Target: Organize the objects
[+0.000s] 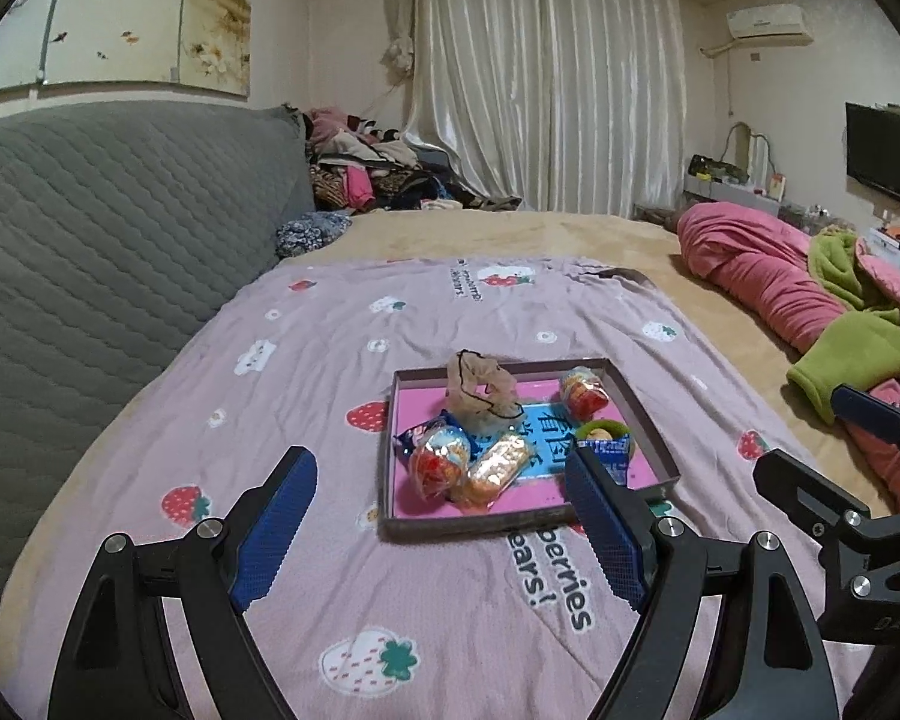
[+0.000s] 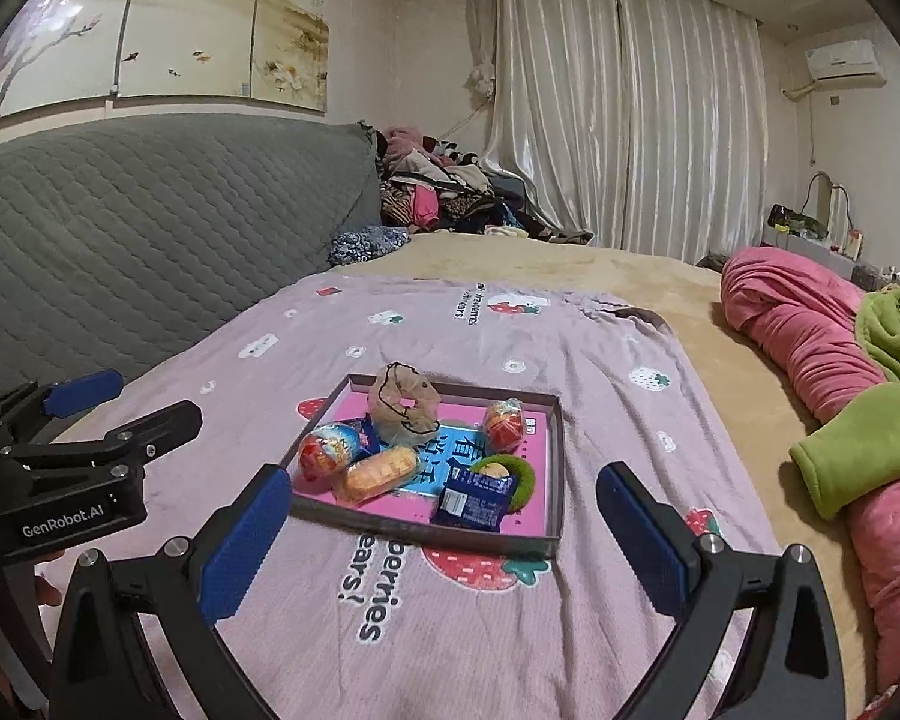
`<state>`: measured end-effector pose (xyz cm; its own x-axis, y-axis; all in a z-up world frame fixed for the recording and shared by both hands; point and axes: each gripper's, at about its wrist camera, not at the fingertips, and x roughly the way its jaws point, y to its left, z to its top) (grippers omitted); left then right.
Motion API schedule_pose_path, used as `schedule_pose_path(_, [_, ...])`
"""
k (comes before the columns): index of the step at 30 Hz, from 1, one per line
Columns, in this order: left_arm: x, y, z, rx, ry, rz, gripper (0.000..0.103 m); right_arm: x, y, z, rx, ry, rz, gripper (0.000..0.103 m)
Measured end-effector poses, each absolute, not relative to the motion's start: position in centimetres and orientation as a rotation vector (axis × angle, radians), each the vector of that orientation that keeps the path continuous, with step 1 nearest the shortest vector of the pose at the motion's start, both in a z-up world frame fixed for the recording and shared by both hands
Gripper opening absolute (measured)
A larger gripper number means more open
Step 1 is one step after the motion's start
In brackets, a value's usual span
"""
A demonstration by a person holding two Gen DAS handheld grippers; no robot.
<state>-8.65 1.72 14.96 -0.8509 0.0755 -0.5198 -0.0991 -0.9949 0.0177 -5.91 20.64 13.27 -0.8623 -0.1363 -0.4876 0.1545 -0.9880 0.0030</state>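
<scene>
A shallow box lid with a pink floor (image 1: 642, 414) (image 2: 555, 480) lies on the lilac strawberry blanket. In it are a beige scrunchie (image 1: 480, 390) (image 2: 405, 405), two red wrapped snacks (image 1: 441, 462) (image 1: 582, 393) (image 2: 327, 450) (image 2: 504, 423), an orange wrapped cake (image 1: 498, 468) (image 2: 381, 471), a blue packet (image 2: 471, 501) and a green ring (image 2: 516, 474). My left gripper (image 1: 444, 534) is open and empty, just short of the box's near edge. My right gripper (image 2: 444, 546) is open and empty, also at the near edge.
A grey quilted headboard (image 1: 102, 240) runs along the left. Pink and green bedding (image 1: 810, 300) (image 2: 840, 360) is heaped on the right. A pile of clothes (image 1: 378, 168) sits by the curtains at the back. Each gripper shows at the edge of the other's view (image 1: 858, 480) (image 2: 60, 450).
</scene>
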Motion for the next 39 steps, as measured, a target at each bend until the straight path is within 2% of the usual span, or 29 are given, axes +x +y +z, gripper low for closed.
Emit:
schedule_pose_path(20, [-1.3,2.1,15.9,-0.798,0.064,2.959,0.086,1.0,21.2,14.9,0.711,0.081,-2.917,0.102])
schedule_pose_path(39, [-1.7,2.6,8.3,-0.921,0.115,2.959,0.086,1.1,22.7,9.1,0.859,0.044,-2.916,0.103])
